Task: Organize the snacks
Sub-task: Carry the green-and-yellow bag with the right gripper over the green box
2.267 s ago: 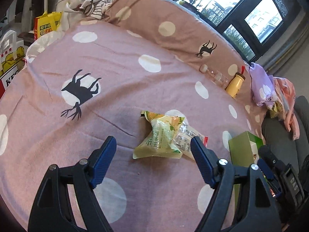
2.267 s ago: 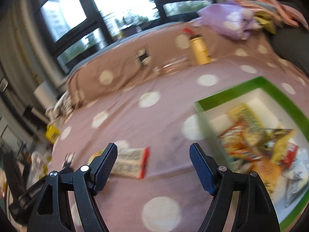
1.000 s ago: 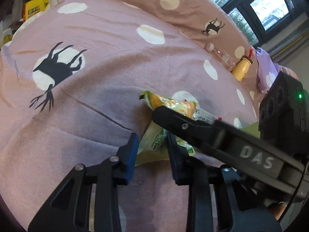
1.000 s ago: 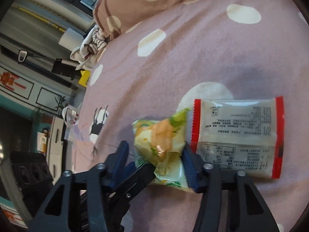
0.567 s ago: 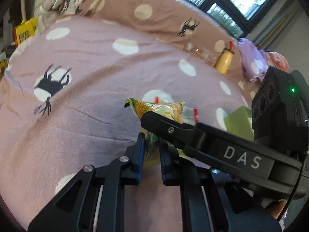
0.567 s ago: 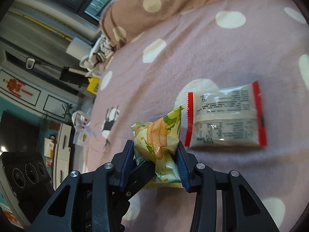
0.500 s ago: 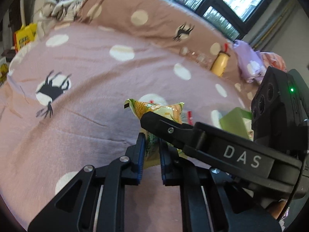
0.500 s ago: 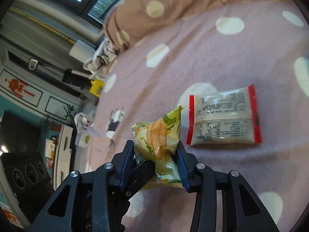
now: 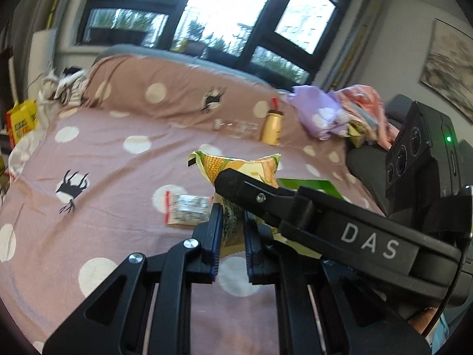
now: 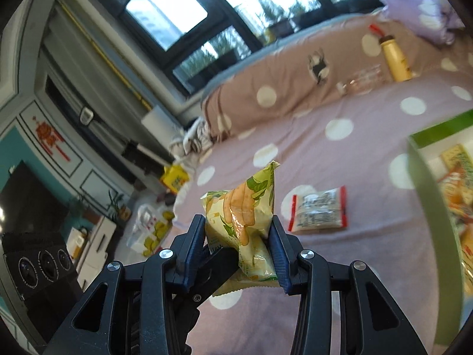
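A yellow-green corn snack bag (image 9: pixel 236 165) is held in the air above the pink dotted bedspread (image 9: pixel 103 153). My left gripper (image 9: pixel 232 230) is shut on its lower edge. My right gripper (image 10: pixel 241 236) is shut on the same bag (image 10: pixel 245 207), and its finger crosses the left wrist view. A clear packet with red ends (image 9: pixel 186 213) lies flat on the bed; it also shows in the right wrist view (image 10: pixel 319 214). A green-rimmed box (image 10: pixel 425 183) with several snacks stands at the right, partly hidden in the left wrist view (image 9: pixel 304 185).
A yellow bottle (image 9: pixel 272 127) and a clear bottle (image 9: pixel 242 125) lie by the long pillow (image 9: pixel 177 88). Purple and pink clothes (image 9: pixel 325 115) are piled at the far right. A yellow carton (image 9: pixel 22 121) and bags stand off the bed's left edge.
Both grippers closed on the corn snack bag and lifted it off the bed together. The red-ended packet stayed on the bed. The view has tilted up toward the windows.
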Demonstrator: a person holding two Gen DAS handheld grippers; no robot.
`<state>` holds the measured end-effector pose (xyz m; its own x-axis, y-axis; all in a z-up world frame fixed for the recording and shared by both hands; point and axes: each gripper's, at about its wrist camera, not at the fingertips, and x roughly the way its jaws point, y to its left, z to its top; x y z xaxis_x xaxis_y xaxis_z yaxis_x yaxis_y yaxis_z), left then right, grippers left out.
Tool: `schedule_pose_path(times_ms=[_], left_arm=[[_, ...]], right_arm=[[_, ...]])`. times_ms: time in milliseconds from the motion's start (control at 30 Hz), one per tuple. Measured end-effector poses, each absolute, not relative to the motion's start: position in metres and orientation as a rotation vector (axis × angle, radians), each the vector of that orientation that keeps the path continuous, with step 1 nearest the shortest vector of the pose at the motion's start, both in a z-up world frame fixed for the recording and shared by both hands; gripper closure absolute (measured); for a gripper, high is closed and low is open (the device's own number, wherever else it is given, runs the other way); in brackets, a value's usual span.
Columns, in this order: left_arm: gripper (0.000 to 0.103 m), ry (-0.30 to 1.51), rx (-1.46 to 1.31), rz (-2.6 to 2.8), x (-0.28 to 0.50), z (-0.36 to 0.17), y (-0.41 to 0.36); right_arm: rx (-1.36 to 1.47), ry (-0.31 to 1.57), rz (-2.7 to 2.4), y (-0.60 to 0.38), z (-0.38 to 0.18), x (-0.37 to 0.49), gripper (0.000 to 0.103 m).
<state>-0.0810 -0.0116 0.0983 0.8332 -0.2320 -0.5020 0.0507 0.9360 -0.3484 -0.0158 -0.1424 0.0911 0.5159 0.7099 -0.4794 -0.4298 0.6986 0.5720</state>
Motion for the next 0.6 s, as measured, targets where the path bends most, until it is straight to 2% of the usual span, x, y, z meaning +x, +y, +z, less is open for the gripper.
schedule_pose_path(times_ms=[600], left_arm=[[0.093, 0.506, -0.268, -0.329, -0.081, 0.109, -0.085]], right_arm=[[0.416, 0.648, 0.557, -0.220, 0.106, -0.034, 0.057]])
